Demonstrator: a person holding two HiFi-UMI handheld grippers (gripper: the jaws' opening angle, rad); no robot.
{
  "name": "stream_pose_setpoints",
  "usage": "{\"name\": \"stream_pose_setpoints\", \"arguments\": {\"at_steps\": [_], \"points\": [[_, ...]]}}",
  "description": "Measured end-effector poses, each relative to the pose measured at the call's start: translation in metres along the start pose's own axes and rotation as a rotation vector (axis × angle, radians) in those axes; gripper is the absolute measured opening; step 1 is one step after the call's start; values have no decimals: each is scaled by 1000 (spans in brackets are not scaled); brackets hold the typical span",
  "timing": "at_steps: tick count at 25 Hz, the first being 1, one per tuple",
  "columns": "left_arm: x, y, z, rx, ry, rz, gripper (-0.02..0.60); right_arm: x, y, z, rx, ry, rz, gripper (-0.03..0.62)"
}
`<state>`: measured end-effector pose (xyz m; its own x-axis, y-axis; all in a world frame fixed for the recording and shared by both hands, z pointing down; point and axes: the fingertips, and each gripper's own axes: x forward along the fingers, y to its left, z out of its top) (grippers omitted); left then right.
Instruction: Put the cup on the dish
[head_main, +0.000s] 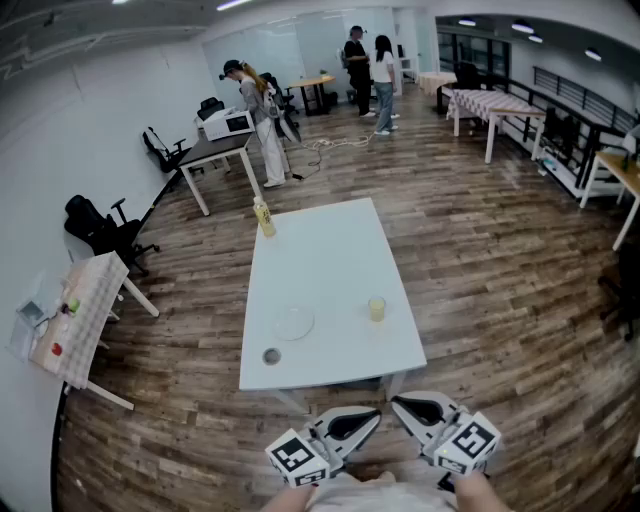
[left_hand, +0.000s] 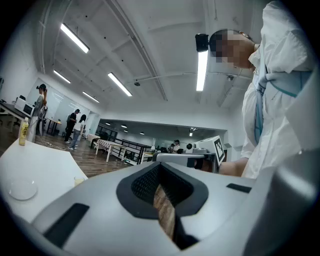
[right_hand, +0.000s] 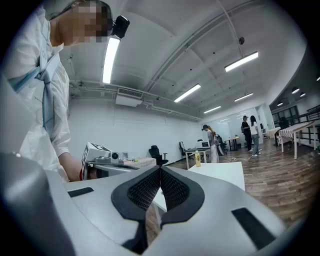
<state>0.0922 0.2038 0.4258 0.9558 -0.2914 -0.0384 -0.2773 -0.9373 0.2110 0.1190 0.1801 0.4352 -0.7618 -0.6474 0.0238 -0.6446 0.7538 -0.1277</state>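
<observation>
Clear dish (head_main: 294, 323): lay flat on the white table (head_main: 330, 250), towards the near left part; only the tabletop showed through it.
Cup (head_main: 376, 309): stood upright on the same table, to the right of the dish and well apart from it, not on it. It looked pale yellow; whether that was a drink or the cup's own tint could not be told.
Yellow bottle (head_main: 264, 217): stood upright at the far left corner of the table, capped, far from both cup and dish.
Small dark round thing (head_main: 271, 355): sat near the table's front edge, just in front of the dish; too small to tell what it was.
Left tongs: the left gripper (head_main: 374, 413) was held level below the table's near edge, close to the person's body, its tip turned towards the other gripper. In the left gripper view its jaws were clenched, the dark ribbed pads (left_hand: 145, 182) meeting at the tip with nothing between them but a strip of wooden floor seen beyond.
Right tongs: the right gripper (head_main: 396, 404) was also held level, tip turned towards the left one, the two tips near but apart. Its jaws were pressed together, gripping nothing.
Both tongs: well short of the cup and touching neither cup, dish nor table.
</observation>
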Motion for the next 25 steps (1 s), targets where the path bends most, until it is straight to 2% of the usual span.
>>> {"name": "stream_pose_setpoints", "arguments": {"at_steps": [16,21,25], "points": [[2,6,-8,-10,8,14,2,0,-4,0,2,13,8,32],[3,5,-6,-11,9,11,2,2,0,3,61,-29,37,34],[5,7,-7,-15,7,11,2,5,1,-2,69,5,40,34]]}}
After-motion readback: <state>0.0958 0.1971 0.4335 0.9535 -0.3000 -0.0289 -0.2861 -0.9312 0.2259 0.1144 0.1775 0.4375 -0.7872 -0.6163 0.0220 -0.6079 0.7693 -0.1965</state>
